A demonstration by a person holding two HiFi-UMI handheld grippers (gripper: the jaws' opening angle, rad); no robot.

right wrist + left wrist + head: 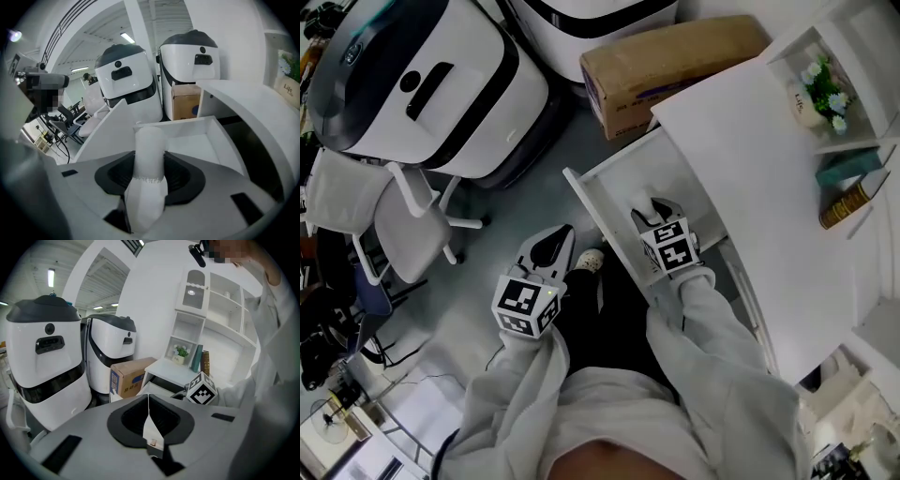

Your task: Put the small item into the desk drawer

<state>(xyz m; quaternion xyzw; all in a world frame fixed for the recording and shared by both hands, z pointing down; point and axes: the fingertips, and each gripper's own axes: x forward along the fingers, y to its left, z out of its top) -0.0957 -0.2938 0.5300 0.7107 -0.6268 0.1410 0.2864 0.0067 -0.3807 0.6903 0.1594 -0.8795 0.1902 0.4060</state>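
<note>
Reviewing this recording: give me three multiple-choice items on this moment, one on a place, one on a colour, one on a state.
1. Where is the right gripper? A over the drawer; B over the cardboard box; C over the chair.
2. What colour is the small item between its jaws? A brown; B white; C green.
3. How does the drawer stand? A pushed shut; B lifted out onto the floor; C pulled open.

Answers: 1 A, the head view shows its jaws above the drawer's floor. 2 B, the right gripper view shows a white item clamped between the jaws. 3 C, its bare inside shows, sticking out from under the desk.
</note>
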